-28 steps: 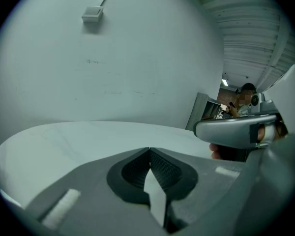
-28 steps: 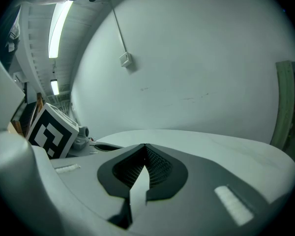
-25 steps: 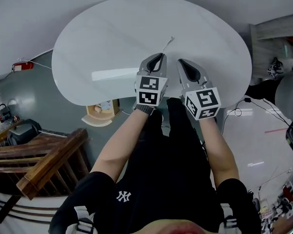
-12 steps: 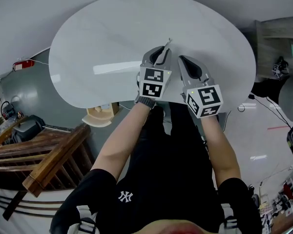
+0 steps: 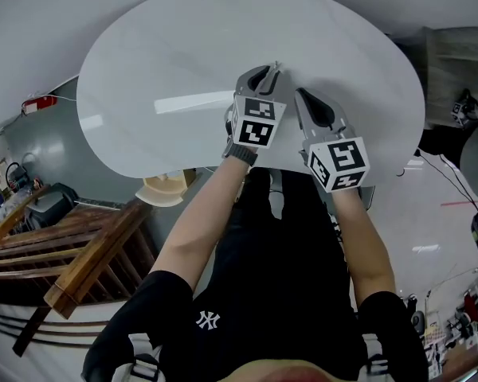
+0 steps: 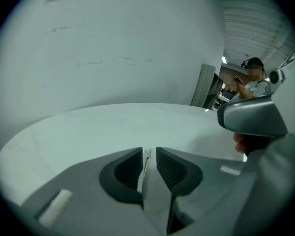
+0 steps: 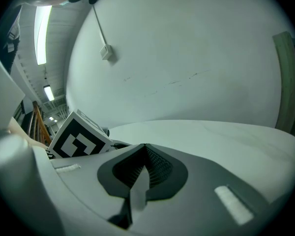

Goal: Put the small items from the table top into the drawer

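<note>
My left gripper (image 5: 264, 73) hovers over the near middle of the white oval table (image 5: 183, 46). It is shut on a thin silvery metal item (image 5: 276, 69) whose tip pokes out past the jaws. In the left gripper view that thin item (image 6: 145, 162) stands as a narrow strip between the almost closed jaws of the left gripper (image 6: 147, 152). My right gripper (image 5: 300, 95) sits just to its right, shut with nothing in it; the right gripper view shows the right gripper (image 7: 145, 147) with its jaws pressed together. No drawer shows in any view.
The table top carries no other loose items in view. Below its near left edge stands a pale wooden round piece (image 5: 164, 188). A wooden railing (image 5: 88, 269) runs at the lower left, and cables (image 5: 450, 181) lie on the floor at the right. A person (image 6: 251, 80) stands far off.
Both grippers have moved forward over the table, the left one further, still carrying the thin item. Neither has opened.
</note>
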### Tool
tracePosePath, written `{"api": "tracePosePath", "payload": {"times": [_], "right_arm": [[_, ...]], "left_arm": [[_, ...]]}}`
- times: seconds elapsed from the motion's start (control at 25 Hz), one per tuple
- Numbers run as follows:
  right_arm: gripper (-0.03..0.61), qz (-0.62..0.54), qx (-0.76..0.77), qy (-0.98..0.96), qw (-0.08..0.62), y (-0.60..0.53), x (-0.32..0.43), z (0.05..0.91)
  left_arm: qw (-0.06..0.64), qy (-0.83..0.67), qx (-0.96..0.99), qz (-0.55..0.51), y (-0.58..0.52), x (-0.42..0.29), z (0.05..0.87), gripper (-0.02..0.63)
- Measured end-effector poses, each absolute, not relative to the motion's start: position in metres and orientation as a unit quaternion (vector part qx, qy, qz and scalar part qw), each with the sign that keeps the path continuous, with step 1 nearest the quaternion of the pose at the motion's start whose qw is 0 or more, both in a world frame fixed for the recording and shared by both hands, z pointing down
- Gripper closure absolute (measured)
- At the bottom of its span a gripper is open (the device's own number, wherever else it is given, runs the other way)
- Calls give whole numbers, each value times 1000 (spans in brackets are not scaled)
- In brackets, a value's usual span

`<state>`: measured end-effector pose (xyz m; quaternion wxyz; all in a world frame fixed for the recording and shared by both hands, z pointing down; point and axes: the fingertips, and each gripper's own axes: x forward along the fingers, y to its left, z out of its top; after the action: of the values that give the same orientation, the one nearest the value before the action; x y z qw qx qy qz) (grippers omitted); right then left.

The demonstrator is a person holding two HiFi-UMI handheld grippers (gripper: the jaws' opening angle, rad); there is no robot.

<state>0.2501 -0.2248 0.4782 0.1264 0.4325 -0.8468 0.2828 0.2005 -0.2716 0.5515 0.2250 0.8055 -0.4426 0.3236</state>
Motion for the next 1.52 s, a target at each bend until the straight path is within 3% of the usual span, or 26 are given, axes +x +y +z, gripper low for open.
{"api": "tracePosePath", "payload": {"times": [0.68,0.84,1.52], "right_arm": [[555,296,436,-840,128,-233,258,493],[555,297,437,-839,130,-232,259,494],[555,286,435,-846,119,-219,242,470]], "left_arm": [[229,-431,791,369,-278,205,580,532],[222,-431,793,370,-276,209,579,572],[211,-466,810,287,-255,184,531,574]]}}
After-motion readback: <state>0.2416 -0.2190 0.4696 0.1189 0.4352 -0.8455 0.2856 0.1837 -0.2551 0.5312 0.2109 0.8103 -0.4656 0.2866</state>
